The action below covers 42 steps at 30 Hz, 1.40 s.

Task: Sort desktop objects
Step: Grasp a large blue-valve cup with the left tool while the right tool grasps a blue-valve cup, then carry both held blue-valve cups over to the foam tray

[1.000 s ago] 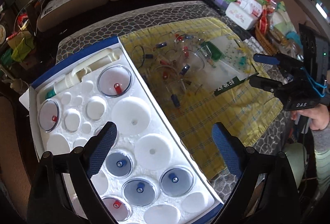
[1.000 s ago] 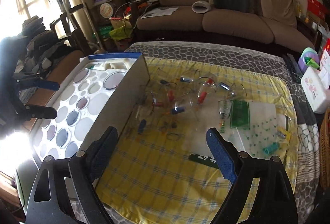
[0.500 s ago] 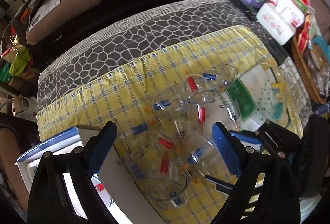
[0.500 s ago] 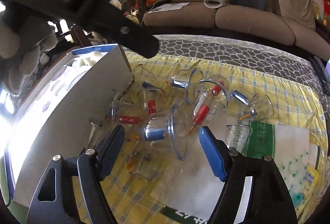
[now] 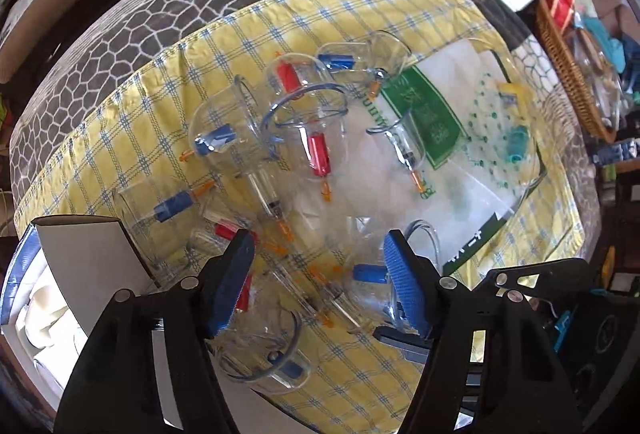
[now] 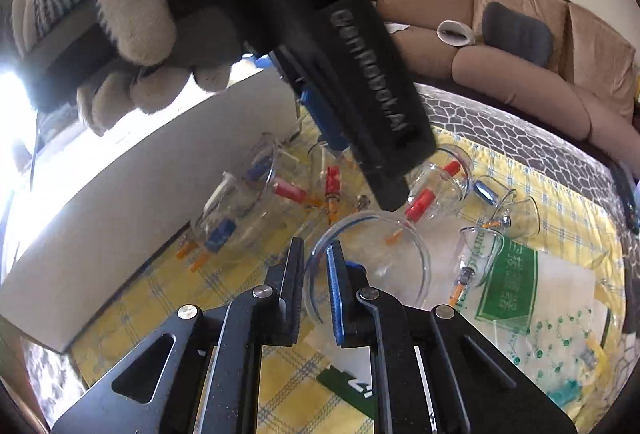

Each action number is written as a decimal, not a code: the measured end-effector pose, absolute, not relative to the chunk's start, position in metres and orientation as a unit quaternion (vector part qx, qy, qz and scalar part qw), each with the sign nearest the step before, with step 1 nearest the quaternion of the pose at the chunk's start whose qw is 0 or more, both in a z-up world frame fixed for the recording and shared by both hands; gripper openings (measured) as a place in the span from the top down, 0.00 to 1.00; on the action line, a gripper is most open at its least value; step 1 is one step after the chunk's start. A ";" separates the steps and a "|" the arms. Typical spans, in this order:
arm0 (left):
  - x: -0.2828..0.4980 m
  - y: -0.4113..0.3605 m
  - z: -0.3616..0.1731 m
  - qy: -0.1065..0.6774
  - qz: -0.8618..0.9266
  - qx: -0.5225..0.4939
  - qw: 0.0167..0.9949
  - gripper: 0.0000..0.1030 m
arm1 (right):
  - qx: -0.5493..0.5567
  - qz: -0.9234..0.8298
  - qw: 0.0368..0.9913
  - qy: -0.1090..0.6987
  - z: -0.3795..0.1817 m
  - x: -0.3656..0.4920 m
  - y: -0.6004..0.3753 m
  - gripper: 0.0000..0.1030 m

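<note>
Right wrist view shows your right gripper (image 6: 316, 276) pinched almost shut on the thin rim of a large clear cup (image 6: 372, 262) lying on the yellow cloth (image 6: 168, 298); its jaws have just been closing, and the rim sits between the pads. That hold is narrow and on slick plastic, so the cup may pivot or slide out when you lift, most likely if you tilt the wrist. Your left gripper (image 5: 320, 278) hangs straight down over the heap of cups, jaws about half open and just closing, with a blue-capped cup (image 5: 368, 276) and smaller pieces between the fingers; I can't see the pads pressing on anything yet. The cups lie tangled, touching one another, so closing here could catch two at once or knock neighbours toward the edge of the cloth. Your two grippers are very near each other, the left one's body just above the held cup, so a lift could bump them together. The white box (image 5: 92, 266) stands beside the heap.
</note>
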<state>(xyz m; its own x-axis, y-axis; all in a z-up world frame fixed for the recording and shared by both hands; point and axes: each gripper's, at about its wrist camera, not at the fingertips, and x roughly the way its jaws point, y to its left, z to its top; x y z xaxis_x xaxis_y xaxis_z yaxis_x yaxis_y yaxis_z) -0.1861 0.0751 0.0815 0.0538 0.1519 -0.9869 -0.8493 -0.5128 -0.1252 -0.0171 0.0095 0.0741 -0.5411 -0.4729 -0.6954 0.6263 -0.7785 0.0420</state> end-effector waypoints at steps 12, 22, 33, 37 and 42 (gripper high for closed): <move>-0.133 0.075 0.069 0.401 0.588 -0.570 0.410 0.55 | 0.385 -0.859 0.318 0.112 0.083 0.010 0.007 0.86; -0.126 0.056 0.066 0.371 0.607 -0.566 0.415 0.95 | 0.419 -0.871 0.252 -0.048 0.107 0.026 0.098 0.56; -0.166 -0.056 0.188 0.242 0.680 -0.550 0.420 0.95 | 0.428 -0.844 0.306 -0.103 0.126 -0.018 0.034 0.54; -0.173 -0.107 0.212 0.227 0.696 -0.549 0.403 0.95 | 0.412 -0.836 0.363 0.009 0.129 -0.038 -0.039 0.54; -0.180 -0.167 0.219 0.217 0.707 -0.554 0.382 0.95 | 0.443 -0.788 0.404 0.144 0.104 -0.063 -0.106 0.55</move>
<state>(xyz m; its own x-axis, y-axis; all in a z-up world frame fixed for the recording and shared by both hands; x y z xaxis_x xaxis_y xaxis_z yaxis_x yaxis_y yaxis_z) -0.1802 -0.1667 0.2190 -0.0941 0.2997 -0.9494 -0.7815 -0.6130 -0.1160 -0.0627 -0.1057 0.1043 -0.2821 -0.5080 -0.8139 0.7638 -0.6323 0.1299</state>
